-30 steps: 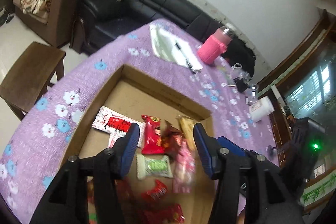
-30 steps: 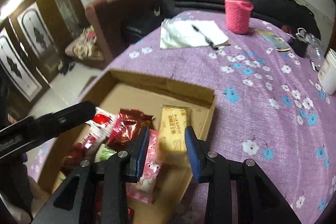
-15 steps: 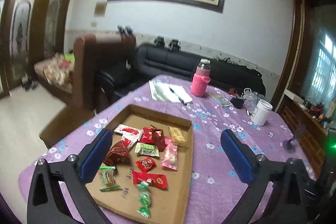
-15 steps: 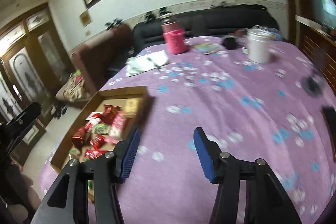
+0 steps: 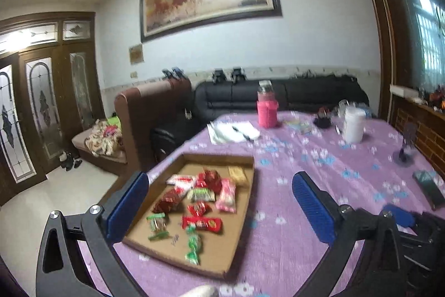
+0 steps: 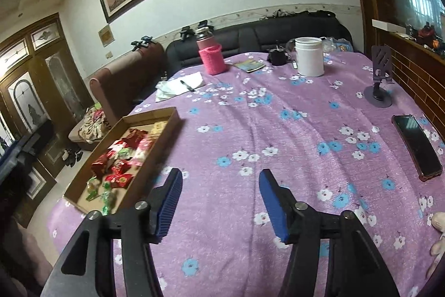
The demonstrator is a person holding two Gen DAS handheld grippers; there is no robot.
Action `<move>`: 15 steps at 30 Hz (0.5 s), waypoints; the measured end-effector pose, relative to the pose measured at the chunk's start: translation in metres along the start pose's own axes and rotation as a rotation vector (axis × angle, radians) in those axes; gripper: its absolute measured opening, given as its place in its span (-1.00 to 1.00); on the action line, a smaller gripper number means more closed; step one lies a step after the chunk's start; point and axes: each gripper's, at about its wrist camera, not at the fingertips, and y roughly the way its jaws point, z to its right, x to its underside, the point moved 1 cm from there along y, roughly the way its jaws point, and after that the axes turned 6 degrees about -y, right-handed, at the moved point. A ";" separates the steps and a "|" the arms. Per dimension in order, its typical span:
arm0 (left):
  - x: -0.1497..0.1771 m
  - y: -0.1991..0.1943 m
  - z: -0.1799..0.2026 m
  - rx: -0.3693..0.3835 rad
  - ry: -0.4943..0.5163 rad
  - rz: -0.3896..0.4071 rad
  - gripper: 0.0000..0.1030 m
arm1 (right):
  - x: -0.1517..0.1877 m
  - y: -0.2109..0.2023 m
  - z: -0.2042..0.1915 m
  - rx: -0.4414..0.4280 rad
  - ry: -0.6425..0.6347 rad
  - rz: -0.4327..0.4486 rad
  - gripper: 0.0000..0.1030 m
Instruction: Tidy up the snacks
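Left tool (image 5: 219, 202) wide apart and empty; right tool (image 6: 221, 202) empty, jaws opening.

one cardboard tray (image 5: 239, 230), one pink bottle (image 6: 212, 57), one phone (image 6: 417, 148)

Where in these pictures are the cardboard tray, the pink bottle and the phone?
cardboard tray (image 5: 247, 194): left wrist view, on its right wall.
pink bottle (image 6: 212, 57): right wrist view, on its knitted sleeve.
phone (image 6: 415, 146): right wrist view, on its dark screen.

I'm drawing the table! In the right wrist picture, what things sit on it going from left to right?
cardboard tray of snacks → notepad → pink bottle → white jar → phone stand → phone
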 end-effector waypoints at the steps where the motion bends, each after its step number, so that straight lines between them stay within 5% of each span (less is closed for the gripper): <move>1: 0.003 0.001 -0.001 0.003 -0.003 -0.013 1.00 | 0.001 0.000 -0.003 -0.003 -0.006 0.002 0.22; 7: 0.020 0.019 -0.011 0.062 -0.055 -0.167 1.00 | 0.017 0.004 -0.041 0.058 -0.132 0.004 0.24; 15: 0.038 0.043 -0.034 0.046 -0.127 -0.307 1.00 | 0.027 0.014 -0.053 0.090 -0.184 -0.034 0.25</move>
